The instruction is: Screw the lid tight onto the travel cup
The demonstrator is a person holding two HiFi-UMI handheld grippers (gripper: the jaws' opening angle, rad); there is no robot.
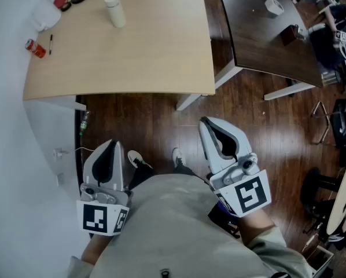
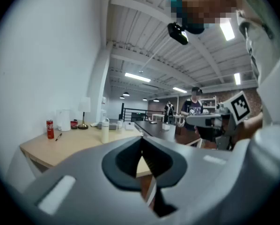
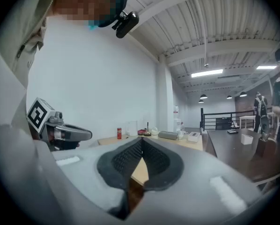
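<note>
A white travel cup (image 1: 113, 8) stands upright on the far part of the light wooden table (image 1: 161, 57), with its lid on top. In the left gripper view the cup (image 2: 105, 131) is small and far off. My left gripper (image 1: 111, 145) hangs low by the person's left side, shut and empty. On the other side my right gripper (image 1: 205, 123) is held over the wood floor, also shut with nothing in it. Both are well short of the table's near edge. Each gripper view shows its own jaws pressed together, the left gripper (image 2: 141, 139) and the right gripper (image 3: 141, 140).
A red drink can (image 1: 35, 48) and a pen (image 1: 50, 44) lie at the table's left edge, with a white bag (image 1: 45, 13) behind them. A dark table (image 1: 265, 33) stands to the right, with chairs and gear beyond. People (image 2: 194, 108) stand in the background.
</note>
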